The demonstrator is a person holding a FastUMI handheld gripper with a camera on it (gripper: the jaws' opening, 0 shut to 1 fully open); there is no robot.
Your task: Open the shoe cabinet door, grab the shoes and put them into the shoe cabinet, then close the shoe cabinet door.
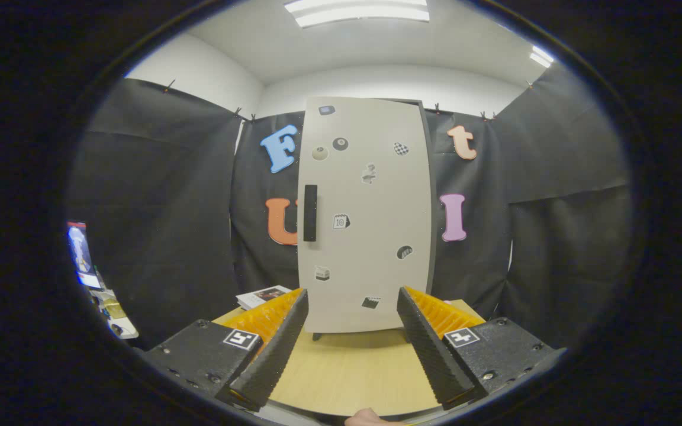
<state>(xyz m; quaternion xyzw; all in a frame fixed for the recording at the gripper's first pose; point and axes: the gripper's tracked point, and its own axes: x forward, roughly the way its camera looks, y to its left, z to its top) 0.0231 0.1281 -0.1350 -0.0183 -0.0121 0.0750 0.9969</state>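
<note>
We hold the hand-held gripper (353,349) above the pale wooden surface (347,373), its two black ribbed fingers (282,349) spread wide apart with nothing between them. Each finger block carries one small square black-and-white marker, two in all. Beyond the fingers stands one tall light-grey shoe cabinet (364,213) with its door shut. We count one black vertical handle (310,213) along the door's left side and about nine small stickers scattered over the door; one resembles a calendar page, but their writing is too small to read. One printed booklet (263,296) lies on the surface beyond the left finger, beside the cabinet's foot.
</note>
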